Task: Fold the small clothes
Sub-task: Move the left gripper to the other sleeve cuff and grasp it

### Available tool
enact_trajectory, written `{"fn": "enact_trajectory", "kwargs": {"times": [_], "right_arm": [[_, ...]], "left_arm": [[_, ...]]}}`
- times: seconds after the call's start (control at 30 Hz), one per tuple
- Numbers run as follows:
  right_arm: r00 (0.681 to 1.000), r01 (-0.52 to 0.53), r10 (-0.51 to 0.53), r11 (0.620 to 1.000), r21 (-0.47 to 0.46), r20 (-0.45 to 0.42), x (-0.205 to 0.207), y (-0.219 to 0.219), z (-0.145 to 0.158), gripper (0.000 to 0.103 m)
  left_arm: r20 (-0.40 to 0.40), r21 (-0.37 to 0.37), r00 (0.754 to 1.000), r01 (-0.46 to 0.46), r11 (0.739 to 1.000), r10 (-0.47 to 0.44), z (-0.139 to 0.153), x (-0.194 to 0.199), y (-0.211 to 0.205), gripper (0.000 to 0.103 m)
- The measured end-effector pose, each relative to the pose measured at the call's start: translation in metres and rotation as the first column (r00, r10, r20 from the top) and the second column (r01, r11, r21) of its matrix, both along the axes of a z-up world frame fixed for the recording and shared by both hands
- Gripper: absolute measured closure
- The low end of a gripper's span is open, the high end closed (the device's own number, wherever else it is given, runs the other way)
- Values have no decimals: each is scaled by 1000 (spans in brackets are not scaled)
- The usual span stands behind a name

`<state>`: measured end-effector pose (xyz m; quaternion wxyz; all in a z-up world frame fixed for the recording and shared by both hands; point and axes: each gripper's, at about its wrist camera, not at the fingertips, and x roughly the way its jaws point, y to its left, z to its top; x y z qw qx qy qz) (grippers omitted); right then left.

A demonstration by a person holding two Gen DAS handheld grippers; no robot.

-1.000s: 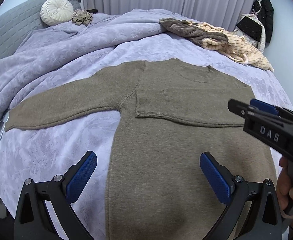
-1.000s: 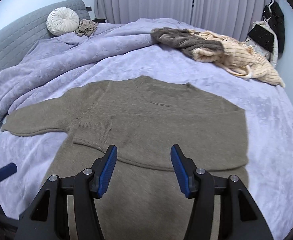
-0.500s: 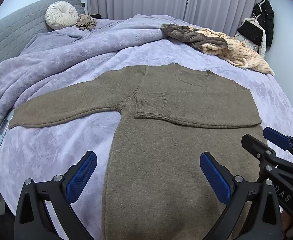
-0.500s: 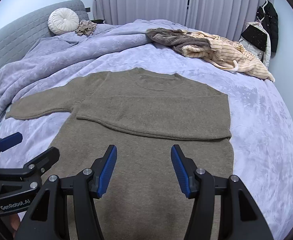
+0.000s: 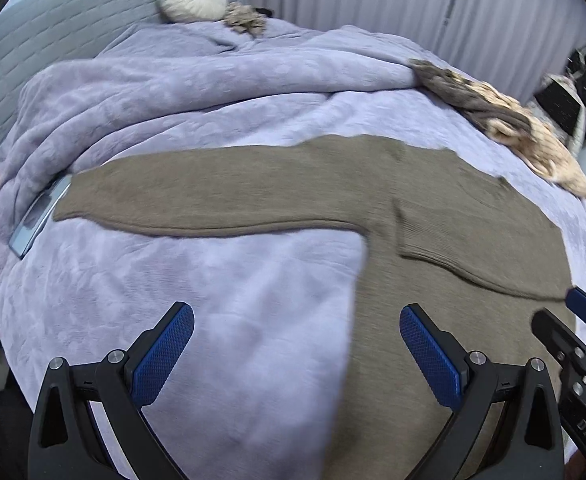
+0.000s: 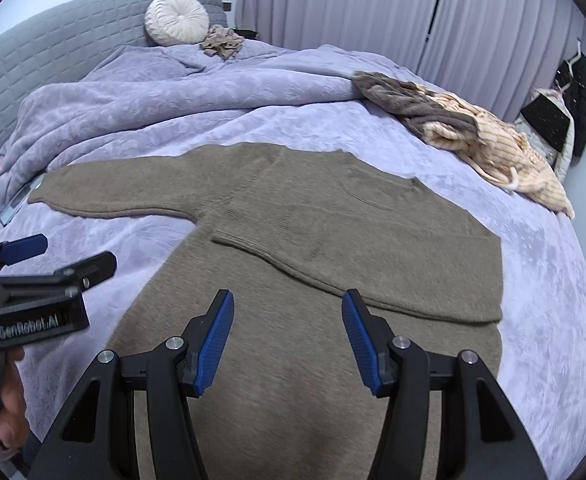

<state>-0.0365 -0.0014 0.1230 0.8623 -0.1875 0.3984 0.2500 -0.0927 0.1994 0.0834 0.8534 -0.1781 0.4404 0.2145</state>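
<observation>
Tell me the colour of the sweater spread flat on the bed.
Plain olive-brown knit sweater, no pattern; it shows best in the right wrist view.

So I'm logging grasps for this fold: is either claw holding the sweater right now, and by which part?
Nothing is held. The left claw and right claw both hang open above the brown sweater.

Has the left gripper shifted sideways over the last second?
Yes. The left gripper has slid left: its jaws framed the sweater body before, now mostly bare blanket beside it.
</observation>
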Motion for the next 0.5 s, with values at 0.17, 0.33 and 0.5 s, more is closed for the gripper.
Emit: {"fn": "enact_trajectory", "kwargs": {"times": [0.17, 0.33, 0.5], "right_arm": [[998, -63, 63, 998, -26, 0, -3, 37, -7, 43], [995, -94, 93, 994, -48, -32, -3, 62, -19, 43], [993, -110, 106, 989, -95, -46, -2, 76, -29, 43]], "left_arm": [[6, -46, 993, -116, 992, 117, -14, -8, 64, 0], [38, -144, 966, -247, 958, 254, -39, -8, 146, 0], [29, -310, 915, -374, 874, 402, -82, -8, 224, 6]]}}
